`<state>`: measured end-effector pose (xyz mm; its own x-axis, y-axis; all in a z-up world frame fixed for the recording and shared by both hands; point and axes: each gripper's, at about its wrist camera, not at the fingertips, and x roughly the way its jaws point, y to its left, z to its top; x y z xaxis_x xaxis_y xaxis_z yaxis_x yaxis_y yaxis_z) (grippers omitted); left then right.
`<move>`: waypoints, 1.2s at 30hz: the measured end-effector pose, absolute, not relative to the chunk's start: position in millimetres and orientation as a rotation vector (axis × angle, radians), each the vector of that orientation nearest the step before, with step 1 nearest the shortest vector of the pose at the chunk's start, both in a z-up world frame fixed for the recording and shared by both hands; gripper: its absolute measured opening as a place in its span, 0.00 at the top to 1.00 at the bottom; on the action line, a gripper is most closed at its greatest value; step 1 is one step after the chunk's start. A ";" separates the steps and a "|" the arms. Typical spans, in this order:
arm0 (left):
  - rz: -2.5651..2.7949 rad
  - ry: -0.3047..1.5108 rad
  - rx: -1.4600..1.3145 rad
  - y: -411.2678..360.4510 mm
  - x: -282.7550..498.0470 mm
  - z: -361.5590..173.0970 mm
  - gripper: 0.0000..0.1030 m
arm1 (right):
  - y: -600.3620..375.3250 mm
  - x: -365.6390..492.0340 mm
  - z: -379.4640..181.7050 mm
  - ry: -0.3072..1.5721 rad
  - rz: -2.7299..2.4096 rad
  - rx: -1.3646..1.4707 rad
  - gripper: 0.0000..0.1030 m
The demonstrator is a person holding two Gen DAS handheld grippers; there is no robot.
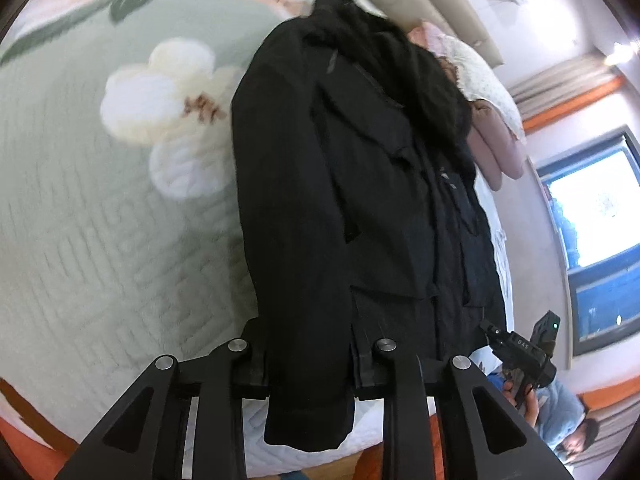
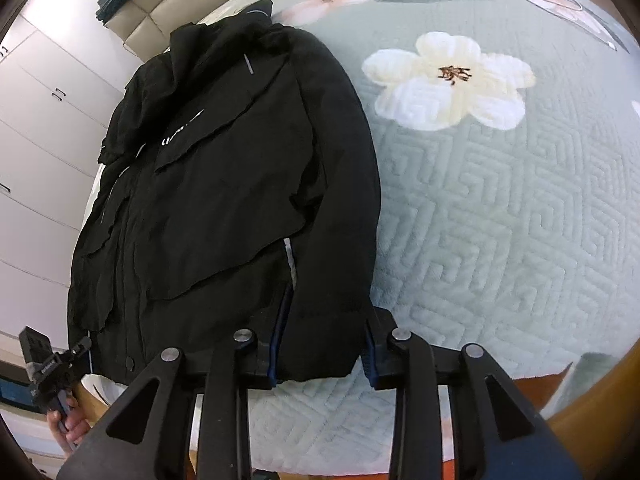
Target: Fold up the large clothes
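Note:
A black jacket (image 1: 340, 180) lies front up on a pale green quilted bedspread (image 1: 100, 240) printed with white flowers. My left gripper (image 1: 310, 360) is shut on the sleeve cuff at the jacket's near left edge, and the cloth fills the gap between its fingers. In the right wrist view the same jacket (image 2: 224, 200) shows white lettering on its chest. My right gripper (image 2: 322, 356) is shut on the cuff of the other sleeve at the near right edge. Each view shows the other gripper, held in a hand, at the hem: the right one (image 1: 520, 356) and the left one (image 2: 52, 368).
Pink and white bedding (image 1: 492, 140) is piled past the jacket's collar, by a beige headboard (image 2: 160, 0). White wardrobe doors (image 2: 40, 140) stand on one side and a window (image 1: 592, 220) on the other. The bed's wooden edge (image 2: 592, 412) runs close under my grippers.

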<state>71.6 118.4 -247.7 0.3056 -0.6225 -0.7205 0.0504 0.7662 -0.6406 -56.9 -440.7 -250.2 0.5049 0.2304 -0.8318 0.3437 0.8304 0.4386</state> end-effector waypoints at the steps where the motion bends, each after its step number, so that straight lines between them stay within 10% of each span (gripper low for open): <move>1: -0.484 1.178 -0.579 120.2 71.2 -247.2 0.74 | -439.4 -56.3 -247.4 1.053 -0.078 0.605 0.68; 20: -0.604 0.793 -0.557 126.5 142.2 -73.4 0.84 | -473.3 -5.4 -78.2 0.776 0.026 0.587 0.81; 36: -0.621 0.792 -0.588 103.2 281.8 -134.6 0.83 | -463.8 148.0 -94.1 0.783 0.035 0.479 0.81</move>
